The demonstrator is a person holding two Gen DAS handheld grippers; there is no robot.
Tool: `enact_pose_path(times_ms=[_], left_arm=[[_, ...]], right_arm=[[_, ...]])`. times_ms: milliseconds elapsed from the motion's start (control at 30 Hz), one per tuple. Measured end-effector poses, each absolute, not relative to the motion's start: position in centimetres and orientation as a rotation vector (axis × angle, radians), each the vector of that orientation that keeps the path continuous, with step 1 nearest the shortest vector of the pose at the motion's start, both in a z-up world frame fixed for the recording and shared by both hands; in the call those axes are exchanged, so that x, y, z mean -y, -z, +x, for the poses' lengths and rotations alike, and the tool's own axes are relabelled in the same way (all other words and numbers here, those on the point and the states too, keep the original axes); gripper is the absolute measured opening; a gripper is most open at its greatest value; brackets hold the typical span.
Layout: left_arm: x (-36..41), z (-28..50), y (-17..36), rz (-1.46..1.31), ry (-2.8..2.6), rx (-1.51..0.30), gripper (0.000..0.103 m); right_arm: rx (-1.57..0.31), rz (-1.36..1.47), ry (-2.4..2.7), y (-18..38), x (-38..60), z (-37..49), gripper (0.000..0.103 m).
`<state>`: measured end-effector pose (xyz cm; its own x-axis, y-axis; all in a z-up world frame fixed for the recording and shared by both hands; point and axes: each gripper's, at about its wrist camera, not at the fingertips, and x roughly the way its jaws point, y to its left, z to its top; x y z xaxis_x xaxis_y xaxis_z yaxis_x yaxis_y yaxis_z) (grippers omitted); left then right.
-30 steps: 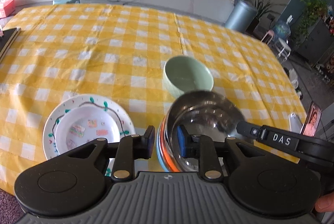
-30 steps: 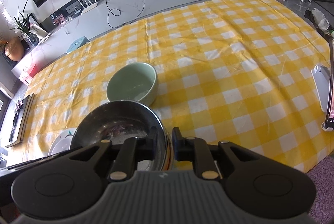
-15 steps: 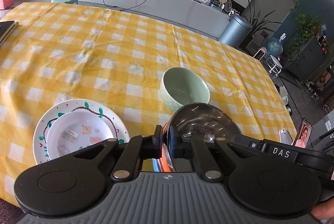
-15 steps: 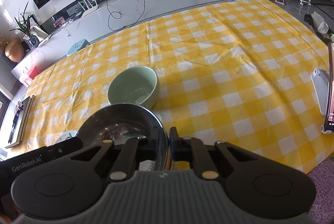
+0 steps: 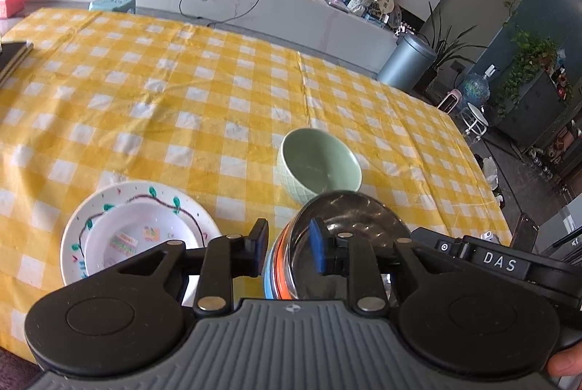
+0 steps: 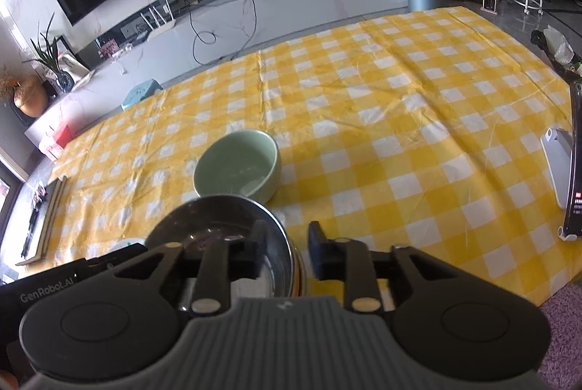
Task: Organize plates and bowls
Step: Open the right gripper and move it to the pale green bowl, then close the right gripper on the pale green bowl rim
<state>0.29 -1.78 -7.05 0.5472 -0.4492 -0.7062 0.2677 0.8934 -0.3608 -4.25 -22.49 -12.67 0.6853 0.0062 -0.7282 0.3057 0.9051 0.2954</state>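
Left wrist view. The left gripper point(image 5: 289, 246) stands with its jaws parted, straddling the near rim of a steel bowl point(image 5: 349, 222); one finger is outside the rim, the other inside, and neither visibly presses on the metal. The steel bowl sits on top of a stack of orange and blue dishes point(image 5: 274, 266) at the near edge of the yellow checked tablecloth point(image 5: 182, 91). Just beyond the stack stands a green bowl point(image 5: 318, 168), upright. To the left of the stack lies a white plate point(image 5: 91, 219) with a painted vine border, and a smaller white bowl point(image 5: 138, 241) rests in it. The right gripper's body point(image 5: 491, 261) enters from the right.

Right wrist view. The right gripper point(image 6: 285, 253) is likewise parted, its fingers on either side of the steel bowl's point(image 6: 218, 226) right rim without closing on it. The green bowl point(image 6: 236, 166) lies just behind. A phone on a stand point(image 6: 574, 164) is at the table's right edge.
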Motion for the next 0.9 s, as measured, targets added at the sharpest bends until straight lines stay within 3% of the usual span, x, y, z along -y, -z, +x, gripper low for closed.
enact_pose_path(times_ms=[33, 133, 267, 433, 467, 500, 700, 900], left_arm=[[1.8, 0.2, 6.7, -0.210, 0.429, -0.882, 0.032], [2.1, 0.1, 5.9, -0.190, 0.437, -0.845, 0.046], [2.6, 0.2, 4.8, -0.149, 0.446, -0.807, 0.055], [3.5, 0.9, 3.7, -0.054, 0.435, -0.761, 0.058], [3.7, 1.1, 3.5, -0.043, 0.440, -0.757, 0.058], [3.7, 1.4, 3.2, -0.039, 0.447, -0.754, 0.058], [4.3, 4.2, 2.9, -0.073, 0.488, -0.825, 0.058], [5.4, 7.2, 4.0, -0.074, 0.518, -0.923, 0.067]], right_arm=[[-0.790, 0.416, 0.169, 12.4, 22.5, -4.3, 0.030], [-0.747, 0.387, 0.160, 11.6, 22.3, -4.5, 0.046], [-0.708, 0.350, 0.158, 10.9, 22.2, -4.5, 0.064], [-0.684, 0.350, 0.184, 10.3, 22.7, -4.0, 0.068], [-0.689, 0.345, 0.201, 10.1, 22.8, -3.9, 0.079], [-0.681, 0.341, 0.225, 9.9, 22.9, -3.8, 0.083], [-0.724, 0.363, 0.234, 10.0, 24.2, -1.9, 0.083], [-0.837, 0.425, 0.220, 11.6, 25.9, 1.1, 0.083]])
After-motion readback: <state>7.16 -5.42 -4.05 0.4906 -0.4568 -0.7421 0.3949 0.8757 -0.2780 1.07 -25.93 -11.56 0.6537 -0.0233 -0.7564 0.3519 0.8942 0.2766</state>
